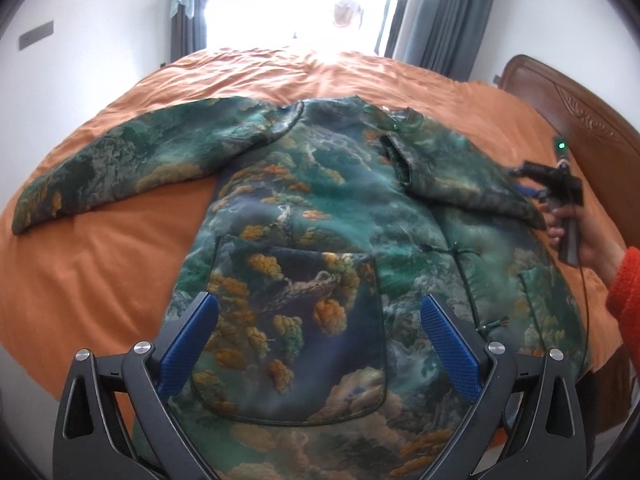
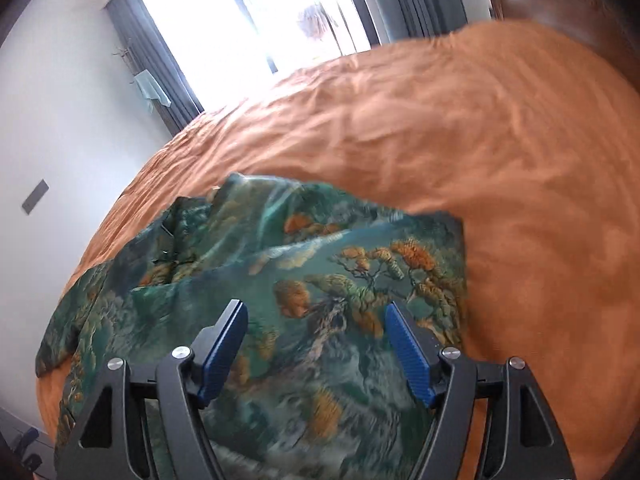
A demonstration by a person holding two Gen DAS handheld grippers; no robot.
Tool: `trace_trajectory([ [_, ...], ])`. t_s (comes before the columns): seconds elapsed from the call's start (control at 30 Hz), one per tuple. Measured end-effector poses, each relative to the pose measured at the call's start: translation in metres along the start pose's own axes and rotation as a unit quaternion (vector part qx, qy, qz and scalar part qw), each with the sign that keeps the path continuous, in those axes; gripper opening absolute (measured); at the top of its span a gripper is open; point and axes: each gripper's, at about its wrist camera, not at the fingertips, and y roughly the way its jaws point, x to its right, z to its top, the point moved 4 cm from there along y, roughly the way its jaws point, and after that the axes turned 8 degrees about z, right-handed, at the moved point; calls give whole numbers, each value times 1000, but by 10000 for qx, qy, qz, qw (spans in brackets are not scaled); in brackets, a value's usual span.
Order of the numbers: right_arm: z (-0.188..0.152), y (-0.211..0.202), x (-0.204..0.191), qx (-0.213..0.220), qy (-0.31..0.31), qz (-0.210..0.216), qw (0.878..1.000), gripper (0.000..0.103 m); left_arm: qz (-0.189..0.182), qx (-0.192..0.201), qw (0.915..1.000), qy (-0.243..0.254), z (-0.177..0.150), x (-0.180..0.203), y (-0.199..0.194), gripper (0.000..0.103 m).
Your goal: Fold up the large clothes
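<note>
A large padded jacket [image 1: 320, 216] with a green, blue and orange landscape print lies spread front-up on the orange bed [image 1: 112, 264]. Its left sleeve [image 1: 120, 160] stretches out to the left; its right sleeve [image 1: 472, 176] lies folded across the chest. My left gripper [image 1: 320, 312] is open and empty, hovering over the jacket's lower pocket. My right gripper [image 2: 316, 320] is open and empty above the folded sleeve [image 2: 360, 272]; it also shows in the left wrist view [image 1: 520, 172] at the jacket's right edge, held by a hand.
The orange duvet [image 2: 480, 120] covers the whole bed. A carved wooden headboard [image 1: 568, 108] stands at the right. A bright window with grey curtains [image 1: 440, 12] is beyond the far edge. White walls flank the bed on the left.
</note>
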Motion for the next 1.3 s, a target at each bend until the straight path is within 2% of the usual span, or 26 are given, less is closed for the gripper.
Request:
trace_trajectory([
  [0.07,-8,28,21,-517,447,109,9976,73,57,-33,10000,53,-3,2,0,101],
  [0.1,-13,37,25,-603,518,99,9968,73,79,-39,9999,71,-5,2,0,101],
  [0.27,-18,12,7,-458,97,90,9989,73,186,-137,9997,49,-12,-8,4,101],
  [0.43,-51,-30,-28,-505,-347,299,9977,73,155,-282,9992,-231,-13,-19,15,101],
  [0.53,-76,-21,-30,-762,-598,-59,9953,74,115,-422,9986,-305,-13,-21,21,101],
  [0.63,-87,0,-27,-981,-605,-328,9928,74,173,-491,9982,-301,-12,-31,19,101],
  [0.73,-85,-9,-41,-864,-670,-563,9924,75,260,-376,9982,-389,-8,-58,11,101],
  [0.8,-88,-25,-61,-755,-757,-420,9934,75,290,-360,9971,-604,-2,-87,14,101],
  [0.87,-98,-46,-86,-657,-868,-92,9940,75,381,-384,9929,-1062,7,-130,26,101],
  [0.93,-113,-69,-111,-563,-1015,192,9931,75,435,-366,9852,-1617,18,-175,40,101],
  [1.0,-135,-93,-137,-510,-1175,471,9906,75,569,-309,9729,-2218,25,-223,55,101],
  [1.1,-166,-120,-167,-522,-1348,802,9862,75,752,-189,9482,-3082,30,-287,75,101],
  [1.17,-183,-132,-183,-536,-1414,958,9838,75,682,-55,9235,-3775,32,-323,84,101],
  [1.3,-214,-153,-204,-500,-1577,1026,9809,75,426,242,8776,-4769,32,-362,96,101],
])
